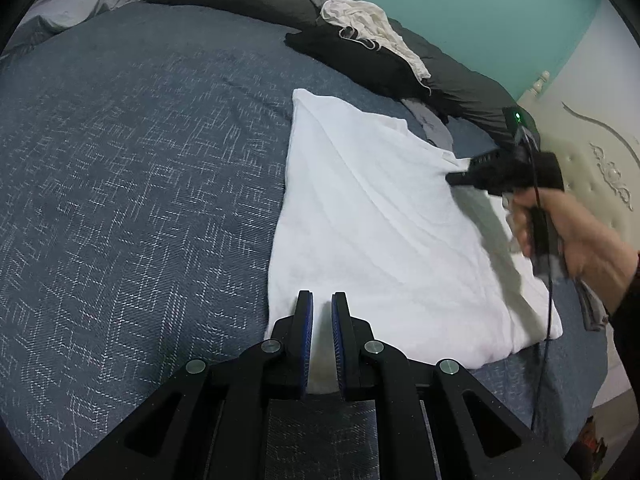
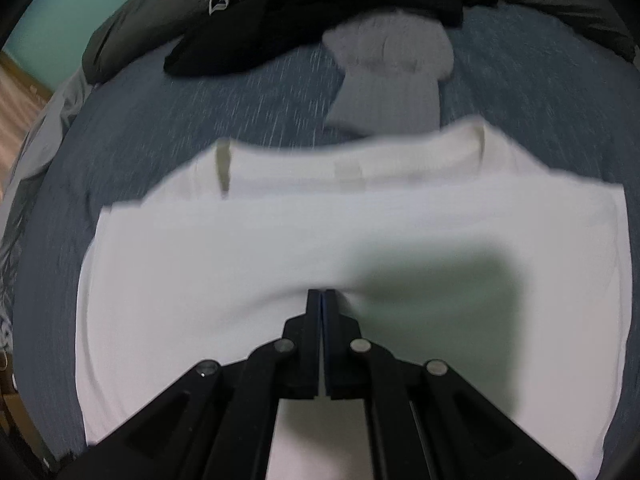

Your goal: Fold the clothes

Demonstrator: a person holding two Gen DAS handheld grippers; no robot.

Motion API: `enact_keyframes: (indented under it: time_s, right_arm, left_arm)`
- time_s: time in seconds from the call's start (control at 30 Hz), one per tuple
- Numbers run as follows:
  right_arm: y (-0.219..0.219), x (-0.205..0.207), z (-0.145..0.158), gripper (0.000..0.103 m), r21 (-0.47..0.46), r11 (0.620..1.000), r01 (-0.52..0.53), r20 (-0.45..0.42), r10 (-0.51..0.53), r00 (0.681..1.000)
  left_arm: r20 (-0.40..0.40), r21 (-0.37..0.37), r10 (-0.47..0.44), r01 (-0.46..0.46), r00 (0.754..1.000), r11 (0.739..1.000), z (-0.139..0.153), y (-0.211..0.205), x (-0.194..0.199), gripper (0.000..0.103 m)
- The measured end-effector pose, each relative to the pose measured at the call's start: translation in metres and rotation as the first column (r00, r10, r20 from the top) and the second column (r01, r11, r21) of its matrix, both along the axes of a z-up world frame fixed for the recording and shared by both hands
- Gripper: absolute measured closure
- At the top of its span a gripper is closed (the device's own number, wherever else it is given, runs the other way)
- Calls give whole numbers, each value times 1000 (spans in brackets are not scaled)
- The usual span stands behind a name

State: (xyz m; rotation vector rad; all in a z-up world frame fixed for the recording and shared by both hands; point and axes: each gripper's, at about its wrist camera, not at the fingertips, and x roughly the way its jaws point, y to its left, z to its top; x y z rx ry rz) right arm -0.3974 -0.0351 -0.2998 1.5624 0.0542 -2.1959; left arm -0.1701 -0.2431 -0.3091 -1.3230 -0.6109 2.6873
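A white T-shirt (image 1: 380,240) lies spread on the blue bed cover (image 1: 140,200), its collar (image 2: 352,160) toward the clothes pile. My left gripper (image 1: 322,300) stands at the shirt's near hem. Its jaws are almost together and white cloth fills the narrow gap between them. My right gripper (image 2: 322,294) is shut with its pads pressed together, and no cloth shows between them. In the left wrist view a hand holds the right gripper (image 1: 454,178) with its tips on the shirt's far right part. Long creases run toward it. The right wrist view is blurred.
A pile of black, dark grey and cream clothes (image 1: 360,36) lies along the bed's far edge. A folded grey garment (image 2: 388,76) rests beyond the collar. A white padded headboard (image 1: 592,152) stands to the right, with a teal wall (image 1: 480,8) behind.
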Motion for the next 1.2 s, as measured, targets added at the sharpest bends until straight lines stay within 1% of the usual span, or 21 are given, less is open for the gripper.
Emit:
enact_keyframes:
  time_s: [0.1,0.2,0.3,0.43,0.53,0.67,0.73,0.8,0.83,0.9,1.0,1.1,1.2]
  right_arm:
    - [-4,-20,1,102,6,1000,25,-19,-25,999]
    - [-6,-35,-2,102,1,999,42,-21,-42,999]
    - [-7,-45,-1,102,5,999,40,-29,-40,999]
    - [4,-41,11,102,-62,997,46,-38,-48,998]
    - [24,-14,22,102,-113,994,-9,-48,4,999]
    - [69,36,29,102,-164,986,-22,-58,13,998]
    - [98,58,28,102,-175,985,3,-70,-16,997]
    - [130,81,28,102,-191,981,18,-80,-33,996]
    - [144,92,30,102,-200,980,24,-87,-42,995]
    - [169,112,32,102,-230,972,40,-94,-64,994]
    - [191,138,30,102,-266,962,56,-105,-86,991]
    - [206,160,25,102,-296,954,57,-115,-95,989]
    - [217,171,18,102,-334,941,54,-108,-95,990]
  left_arm:
    - [0,-5,-2,2,1000,1000,1,0,-2,93]
    - [3,-9,-6,7,1000,1000,0,0,-4,93]
    - [10,-9,-10,10,1000,1000,-2,0,-4,93]
    - [13,-9,-7,7,1000,1000,-2,-2,-5,93]
    - [16,3,-3,3,1000,1000,-1,-4,-4,93]
    - [27,41,8,-9,1000,999,-2,-6,0,92]
    - [32,57,20,-21,999,998,0,-7,4,85]
    - [24,48,33,-34,999,998,6,-7,11,73]
    - [22,44,38,-39,999,998,8,-7,13,71]
    - [28,39,44,-45,999,998,10,-5,18,63]
    - [40,32,53,-54,998,998,13,-2,24,57]
    - [64,37,58,-61,996,997,10,2,30,53]
    - [89,70,78,-84,993,994,5,4,39,51]
